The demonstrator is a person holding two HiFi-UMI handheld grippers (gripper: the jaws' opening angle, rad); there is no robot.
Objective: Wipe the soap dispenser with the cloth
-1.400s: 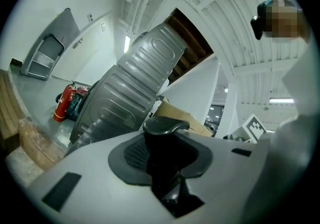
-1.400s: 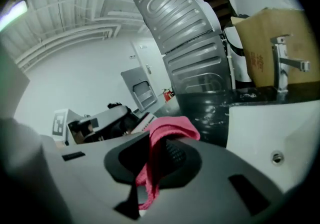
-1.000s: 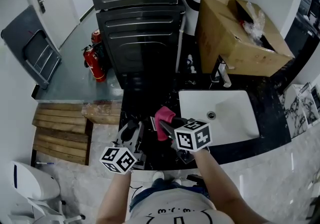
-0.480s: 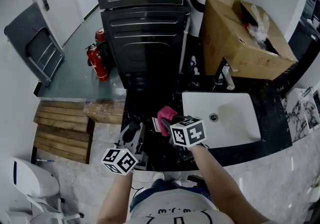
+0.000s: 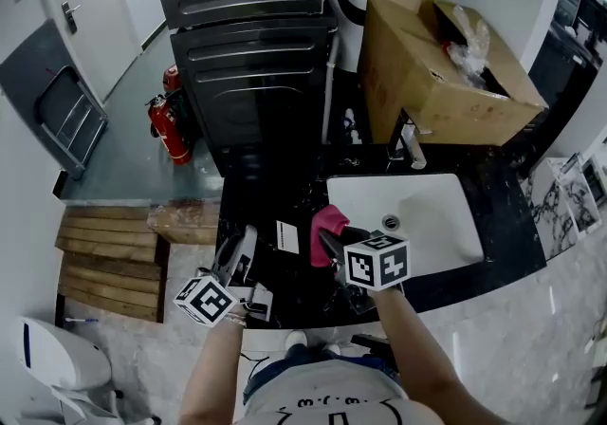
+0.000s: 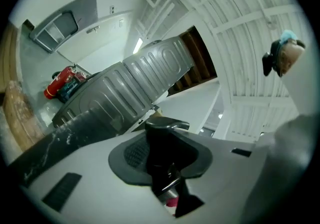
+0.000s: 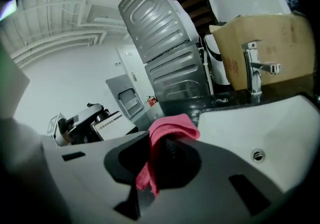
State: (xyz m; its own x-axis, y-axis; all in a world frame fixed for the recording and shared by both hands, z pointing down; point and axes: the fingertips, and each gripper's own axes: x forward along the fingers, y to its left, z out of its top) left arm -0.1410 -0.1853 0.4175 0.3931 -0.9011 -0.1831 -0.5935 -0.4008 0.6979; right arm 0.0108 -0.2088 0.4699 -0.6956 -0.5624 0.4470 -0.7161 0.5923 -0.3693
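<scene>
"Pink cloth [image 5: 329, 224] is bunching in the right claw [image 7: 167, 159], isn't it?"

"Yes. That claw is clenching it, and one fold is draping over a jaw. It is hanging above the black worktop [image 5: 270, 200], at the left rim of the white sink [image 5: 432, 200]."

"And where is the soap dispenser [image 6: 164, 135] sitting?"

"The left claw [image 5: 243, 248] is grasping it. In the left gripper view its dark pump head is standing up between the jaws. It is hovering over the worktop's front part, white label [image 5: 286, 236] showing, just left of the cloth."

"Are cloth and dispenser touching?"

"No view is showing that clearly."
</scene>
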